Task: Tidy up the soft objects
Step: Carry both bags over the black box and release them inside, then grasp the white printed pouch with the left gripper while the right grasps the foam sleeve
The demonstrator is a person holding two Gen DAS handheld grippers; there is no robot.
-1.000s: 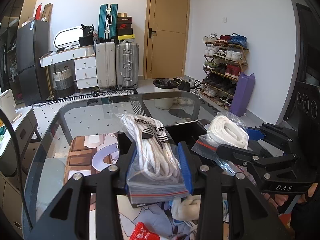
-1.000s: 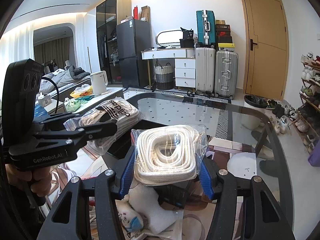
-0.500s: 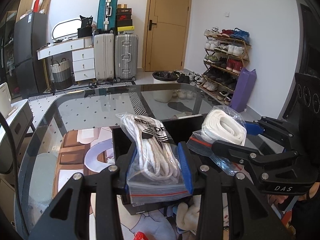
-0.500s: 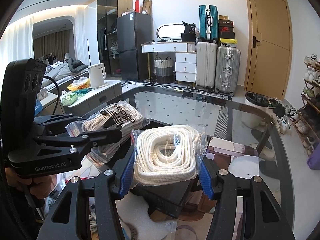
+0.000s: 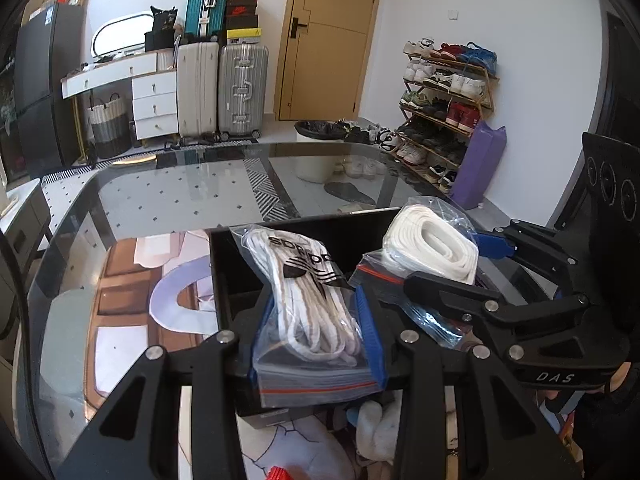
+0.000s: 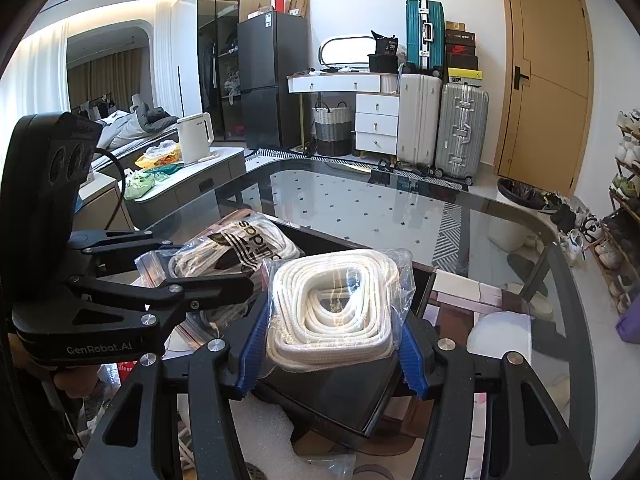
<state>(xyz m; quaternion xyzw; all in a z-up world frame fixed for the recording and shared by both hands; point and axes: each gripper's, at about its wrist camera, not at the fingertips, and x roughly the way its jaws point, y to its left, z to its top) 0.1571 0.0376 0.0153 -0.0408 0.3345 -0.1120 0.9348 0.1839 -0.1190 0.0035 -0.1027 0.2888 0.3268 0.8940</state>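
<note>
Left hand-held gripper (image 5: 316, 324), clenched on a zip bag of striped white socks (image 5: 308, 292); right hand-held gripper (image 6: 328, 316), clenched on a bagged coil of white cord (image 6: 332, 304). Both bags are held above an open black box (image 5: 240, 264) on the glass desk (image 5: 180, 192), the cord at about 2 o'clock from the socks in the left wrist view. Progress, as judged: two bags gathered, neither yet set down in the box; loose soft white items (image 5: 376, 428) at 6 o'clock remain unsorted.
</note>
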